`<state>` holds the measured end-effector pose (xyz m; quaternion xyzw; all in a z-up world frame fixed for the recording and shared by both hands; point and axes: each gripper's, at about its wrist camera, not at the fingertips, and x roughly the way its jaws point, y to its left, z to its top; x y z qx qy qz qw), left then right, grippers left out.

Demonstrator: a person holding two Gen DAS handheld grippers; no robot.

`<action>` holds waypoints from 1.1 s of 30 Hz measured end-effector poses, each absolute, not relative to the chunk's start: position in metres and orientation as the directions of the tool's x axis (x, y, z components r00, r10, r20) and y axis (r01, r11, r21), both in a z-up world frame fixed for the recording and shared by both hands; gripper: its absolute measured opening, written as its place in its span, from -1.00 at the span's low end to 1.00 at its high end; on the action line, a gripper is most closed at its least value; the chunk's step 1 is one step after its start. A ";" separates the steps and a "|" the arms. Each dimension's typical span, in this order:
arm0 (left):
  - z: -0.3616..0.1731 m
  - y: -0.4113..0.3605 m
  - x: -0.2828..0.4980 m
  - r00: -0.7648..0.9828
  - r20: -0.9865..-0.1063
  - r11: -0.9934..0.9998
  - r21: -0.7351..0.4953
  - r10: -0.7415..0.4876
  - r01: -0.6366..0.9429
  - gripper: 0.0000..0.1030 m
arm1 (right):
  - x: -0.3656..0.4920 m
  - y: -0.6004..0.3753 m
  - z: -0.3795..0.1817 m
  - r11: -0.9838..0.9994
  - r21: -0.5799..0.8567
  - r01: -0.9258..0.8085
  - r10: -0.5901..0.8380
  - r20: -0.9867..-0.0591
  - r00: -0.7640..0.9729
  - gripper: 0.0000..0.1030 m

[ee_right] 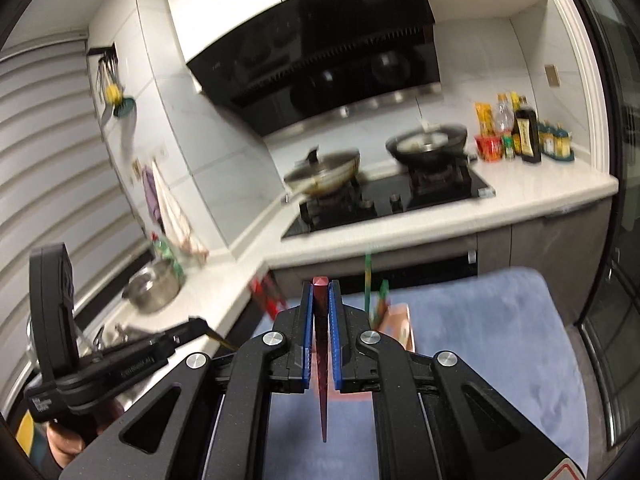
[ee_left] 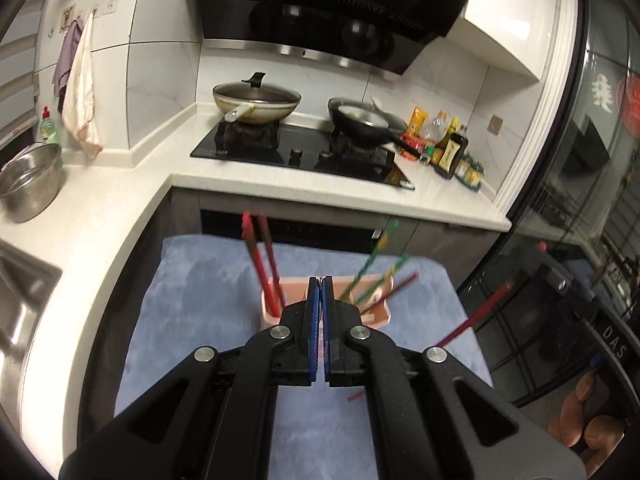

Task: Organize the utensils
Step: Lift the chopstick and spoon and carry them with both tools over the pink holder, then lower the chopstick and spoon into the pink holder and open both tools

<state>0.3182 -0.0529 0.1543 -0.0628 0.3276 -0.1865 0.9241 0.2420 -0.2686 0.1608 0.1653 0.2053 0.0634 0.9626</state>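
A pink utensil holder (ee_left: 376,312) stands on a blue mat (ee_left: 208,300). Red chopsticks (ee_left: 262,264) lean in its left part and green chopsticks (ee_left: 374,268) in its right part. My left gripper (ee_left: 320,280) is shut and empty just in front of the holder. A red chopstick (ee_left: 476,316) passes to its right above the mat. My right gripper (ee_right: 320,284) is shut on a red chopstick (ee_right: 322,360) that runs along the fingers. The holder (ee_right: 396,324) shows just right of its fingers, partly hidden. The left gripper's body (ee_right: 120,364) shows at the lower left.
An L-shaped white counter (ee_left: 280,176) carries a hob with a lidded wok (ee_left: 256,104) and a black pan (ee_left: 364,120). Sauce bottles (ee_left: 448,144) stand at its right end. A steel bowl (ee_left: 30,184) sits by the sink (ee_left: 20,292) on the left.
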 end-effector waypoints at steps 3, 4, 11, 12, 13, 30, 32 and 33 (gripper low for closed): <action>0.161 -0.055 0.336 0.713 -0.574 0.915 -0.261 -0.403 0.307 -0.99 | 0.264 -0.271 0.182 0.942 0.333 -0.054 0.169 -0.327 0.930 -0.86; 0.162 -0.056 0.343 0.711 -0.573 0.913 -0.271 -0.407 0.304 -0.99 | 0.268 -0.272 0.186 0.942 0.331 -0.053 0.165 -0.318 0.934 -0.86; 0.153 -0.059 0.375 0.686 -0.595 0.907 -0.314 -0.418 0.281 -0.99 | 0.314 -0.276 0.196 0.947 0.321 -0.027 0.126 -0.292 0.948 -0.86; 0.149 -0.060 0.379 0.683 -0.602 0.909 -0.313 -0.414 0.276 -0.98 | 0.321 -0.276 0.192 0.948 0.318 -0.022 0.123 -0.301 0.946 -0.86; 0.145 -0.061 0.382 0.678 -0.610 0.910 -0.314 -0.411 0.270 -0.98 | 0.324 -0.275 0.190 0.948 0.316 -0.018 0.121 -0.307 0.944 -0.86; 0.080 -0.062 0.413 0.615 -0.703 0.932 -0.304 -0.358 0.196 -0.98 | 0.359 -0.265 0.112 0.959 0.284 0.025 0.119 -0.476 0.871 -0.86; 0.077 -0.062 0.414 0.612 -0.708 0.935 -0.300 -0.351 0.189 -0.98 | 0.361 -0.263 0.108 0.958 0.284 0.025 0.122 -0.487 0.865 -0.86; 0.076 -0.061 0.414 0.615 -0.709 0.937 -0.298 -0.346 0.183 -0.98 | 0.361 -0.263 0.106 0.959 0.284 0.026 0.123 -0.493 0.861 -0.86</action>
